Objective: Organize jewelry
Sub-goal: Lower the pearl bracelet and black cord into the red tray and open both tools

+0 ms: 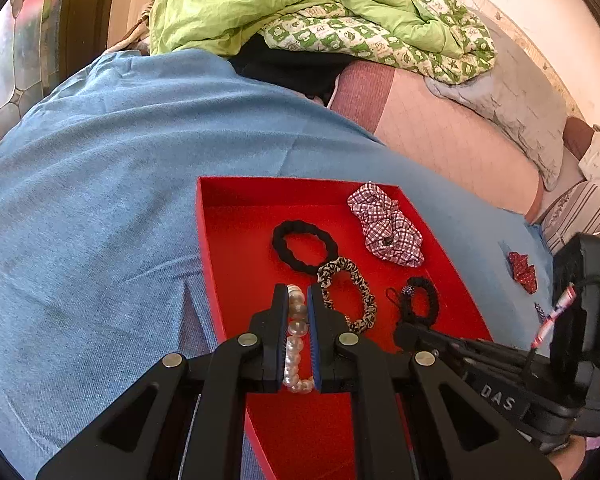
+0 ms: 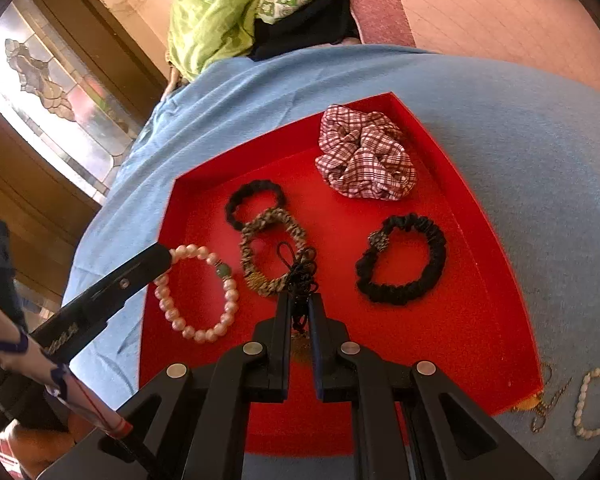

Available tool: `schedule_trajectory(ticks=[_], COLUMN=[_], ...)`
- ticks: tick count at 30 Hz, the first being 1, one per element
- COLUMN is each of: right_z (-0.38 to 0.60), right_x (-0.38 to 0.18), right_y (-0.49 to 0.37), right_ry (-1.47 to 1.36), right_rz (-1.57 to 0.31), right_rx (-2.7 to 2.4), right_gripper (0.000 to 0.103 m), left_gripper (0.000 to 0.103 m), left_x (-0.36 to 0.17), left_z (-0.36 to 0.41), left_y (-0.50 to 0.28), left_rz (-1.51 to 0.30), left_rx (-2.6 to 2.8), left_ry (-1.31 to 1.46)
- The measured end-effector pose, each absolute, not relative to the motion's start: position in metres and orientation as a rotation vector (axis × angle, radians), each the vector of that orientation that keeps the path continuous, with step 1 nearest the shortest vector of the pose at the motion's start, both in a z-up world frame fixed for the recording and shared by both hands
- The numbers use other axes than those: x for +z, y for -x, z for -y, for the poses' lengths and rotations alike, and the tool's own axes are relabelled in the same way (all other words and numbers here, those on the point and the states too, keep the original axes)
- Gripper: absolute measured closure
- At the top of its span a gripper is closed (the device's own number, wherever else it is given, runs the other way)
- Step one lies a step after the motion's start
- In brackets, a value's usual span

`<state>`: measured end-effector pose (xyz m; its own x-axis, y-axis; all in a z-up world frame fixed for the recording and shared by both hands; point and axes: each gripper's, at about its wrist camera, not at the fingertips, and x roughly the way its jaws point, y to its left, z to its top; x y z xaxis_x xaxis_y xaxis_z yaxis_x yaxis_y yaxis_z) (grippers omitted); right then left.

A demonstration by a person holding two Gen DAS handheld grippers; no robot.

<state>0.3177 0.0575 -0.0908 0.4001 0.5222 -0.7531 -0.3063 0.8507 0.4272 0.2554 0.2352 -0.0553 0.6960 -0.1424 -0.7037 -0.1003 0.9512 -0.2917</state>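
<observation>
A pearl bracelet (image 1: 297, 334) is pinched between the pads of my left gripper (image 1: 298, 294), which is shut on it low over the near left part of the red tray (image 1: 240, 236). The right wrist view shows the same pearl bracelet (image 2: 172, 314) lying in the tray (image 2: 440, 340), with the left gripper (image 2: 165, 257) on its far left side. My right gripper (image 2: 300, 297) is shut on a black knotted cord ornament (image 2: 300, 272) over the tray's near middle. The right gripper (image 1: 402, 330) enters the left wrist view from the right.
Inside the tray lie a checked scrunchie (image 2: 366, 156), a plain black scrunchie (image 2: 254, 200), a leopard-print scrunchie (image 2: 270, 256) and a black scrunchie with a charm (image 2: 404, 260). A shell bracelet (image 2: 596, 402), a thin chain (image 2: 548, 404) and a red bow (image 1: 522, 272) lie on the blue cloth (image 1: 100, 200).
</observation>
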Motion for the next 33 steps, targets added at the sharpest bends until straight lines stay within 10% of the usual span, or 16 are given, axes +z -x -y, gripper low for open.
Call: schedule_trajectory(ticks=[33], right_z=[-0.049], right_x=[-0.067], right_y=[-0.314], right_ry=[-0.226], right_rz=[-0.995], right_rx=[0.528], right_gripper=[0.076], left_gripper=[0.094], left_x=[-0.053], left_z=[-0.228], left_y=[-0.260], left_rz=[-0.810], left_rx=[0.021], left_ry=[0.256])
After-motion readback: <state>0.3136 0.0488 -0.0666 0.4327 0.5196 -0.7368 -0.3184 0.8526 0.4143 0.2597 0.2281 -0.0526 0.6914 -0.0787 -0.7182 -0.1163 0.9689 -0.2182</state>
